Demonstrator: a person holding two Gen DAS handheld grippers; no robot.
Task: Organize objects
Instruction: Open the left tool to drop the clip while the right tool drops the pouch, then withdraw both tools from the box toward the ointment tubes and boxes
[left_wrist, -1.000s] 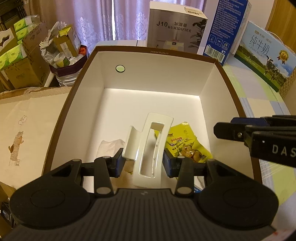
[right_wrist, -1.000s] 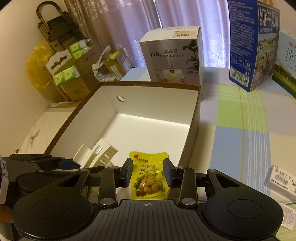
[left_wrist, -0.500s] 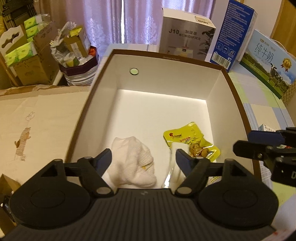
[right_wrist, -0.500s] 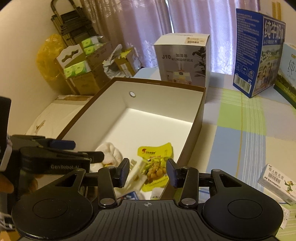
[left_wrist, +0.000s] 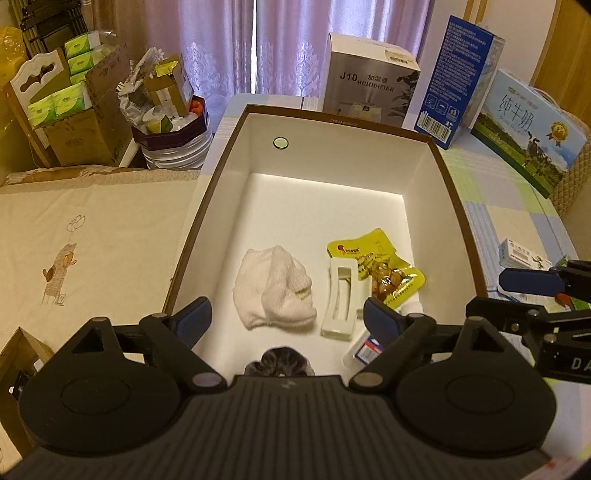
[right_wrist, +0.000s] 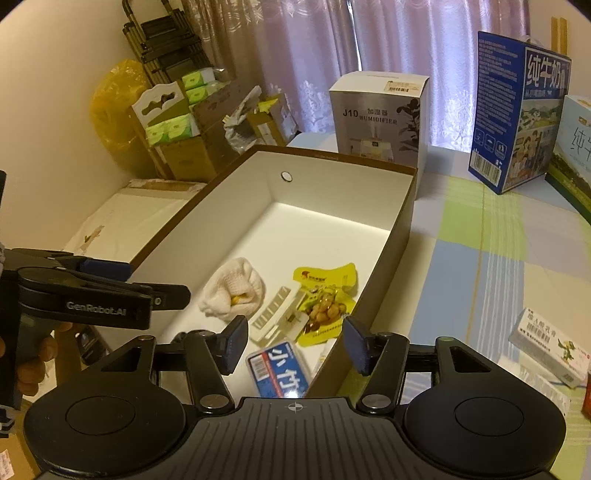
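A second ago the left gripper (left_wrist: 286, 319) was clamped on the white hair clip (left_wrist: 340, 298); now its fingers stand wide apart and hold nothing, and the clip lies flat on the floor of the brown-rimmed box (left_wrist: 455, 206), just beside the white sock (left_wrist: 274, 288) and overlapping the edge of the yellow snack packet (left_wrist: 380, 267). The right gripper (right_wrist: 295, 341) was closed around that packet then; its fingers too are now spread and empty, straddling the box's near right wall. Both grippers have pulled back, so more of the box shows.

A blue and white packet (right_wrist: 280, 371) lies at the near end of the box, partly cut off by the right gripper's body; its print is only partly legible. In the left wrist view something dark and fuzzy (left_wrist: 280, 365) peeks over the left gripper's body, too hidden to identify. A small medicine carton (right_wrist: 550, 341) sits on the checked surface (right_wrist: 480, 266), well apart from the box, its label too small to read.
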